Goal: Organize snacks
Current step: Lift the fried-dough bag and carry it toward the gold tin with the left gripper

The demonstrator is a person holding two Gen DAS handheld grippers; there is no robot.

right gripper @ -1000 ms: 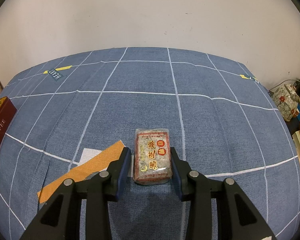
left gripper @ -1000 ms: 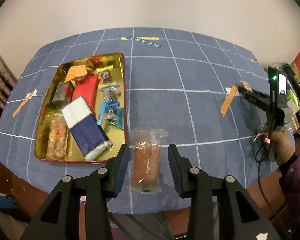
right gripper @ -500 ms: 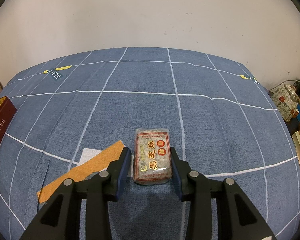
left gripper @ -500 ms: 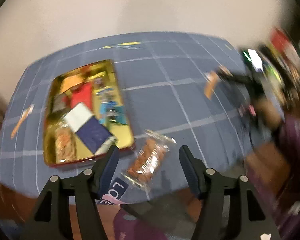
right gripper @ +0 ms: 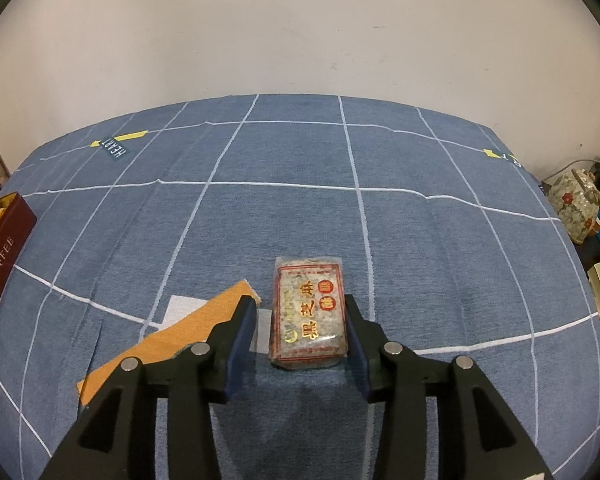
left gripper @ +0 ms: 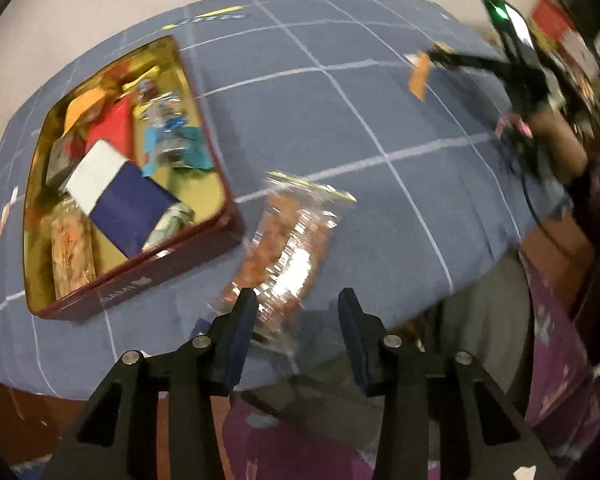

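In the blurred left wrist view a clear-wrapped brown snack packet (left gripper: 288,248) lies tilted on the blue cloth, just right of the open red and gold tin (left gripper: 140,276) that holds several snacks. My left gripper (left gripper: 294,300) hangs over the packet's near end. Its jaws are closing and the pads do not press the wrapper. In the right wrist view a sesame snack packet (right gripper: 308,312) with red and gold print rests on the cloth between the fingers of my right gripper (right gripper: 300,304). Those jaws are opening: the left pad stands clear, the right one is against the packet's side.
An orange tape strip (right gripper: 172,340) lies left of the sesame packet. The tin's dark red wall (right gripper: 4,248) shows at the far left. Clutter, including a floral bundle (right gripper: 576,208), stands off the table's right edge. A person's purple clothing (left gripper: 560,320) is beyond the near edge.
My left gripper sank and rolled, its jaws spread wide and then narrowed; the brown packet now lies askew beside the tin. My right gripper's jaws parted a little from the sesame packet.
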